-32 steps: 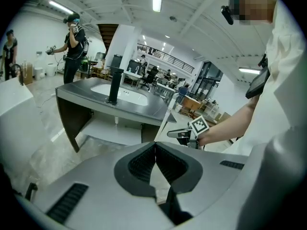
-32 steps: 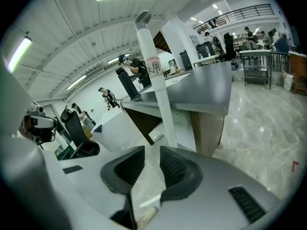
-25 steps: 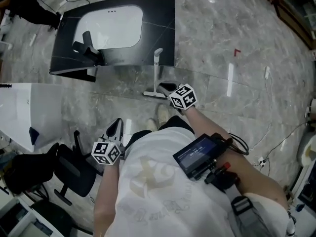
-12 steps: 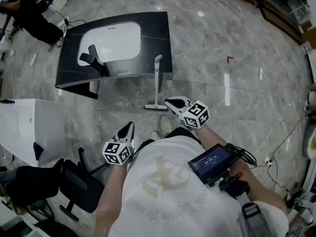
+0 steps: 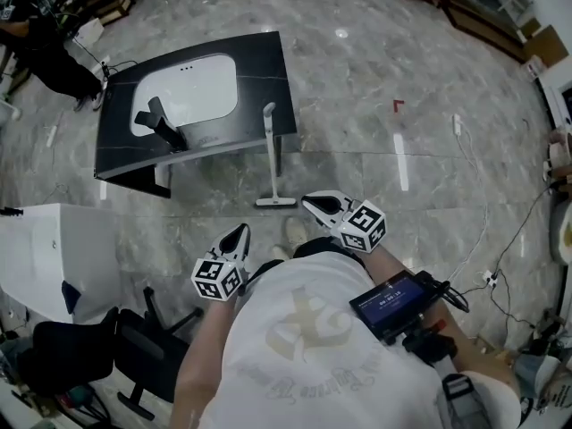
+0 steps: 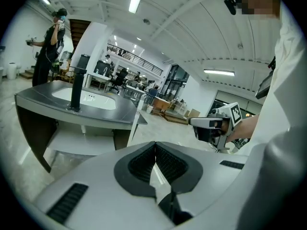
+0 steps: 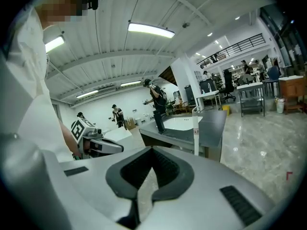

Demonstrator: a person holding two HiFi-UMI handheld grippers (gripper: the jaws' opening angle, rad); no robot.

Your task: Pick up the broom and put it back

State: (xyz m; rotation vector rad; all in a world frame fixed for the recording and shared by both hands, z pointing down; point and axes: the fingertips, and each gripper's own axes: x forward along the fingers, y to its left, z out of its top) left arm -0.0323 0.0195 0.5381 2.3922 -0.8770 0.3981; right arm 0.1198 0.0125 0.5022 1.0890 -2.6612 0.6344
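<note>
**Broom stands at the counter, both tongs empty**

The broom point(image 5: 272, 161) stands upright on the floor ahead of my two tongs, between their lines and a little nearer to the right one. Its head is on the floor and the top of its handle is at the edge of the counter point(image 5: 268, 65). I cannot tell if the handle really leans on that edge.

The left tongs point(image 5: 237, 238) are pressed together with nothing between the pads. The right tongs point(image 5: 318, 206) are also pressed together and hold nothing. Both are apart from the broom and touch nothing.

I judge that the step in hand is the last one. The broom seems to be put back already and stands without my help. If so, the next move asks only that I take both tongs away without knocking the handle. If the broom begins to slide, I must spread the right tongs and pinch the handle at its middle.

What I count:
- one broom
- one counter, beyond the broom as seen from the tongs
- one sink point(image 5: 186, 92) in it, with one faucet point(image 5: 157, 123)
- two tongs
</note>
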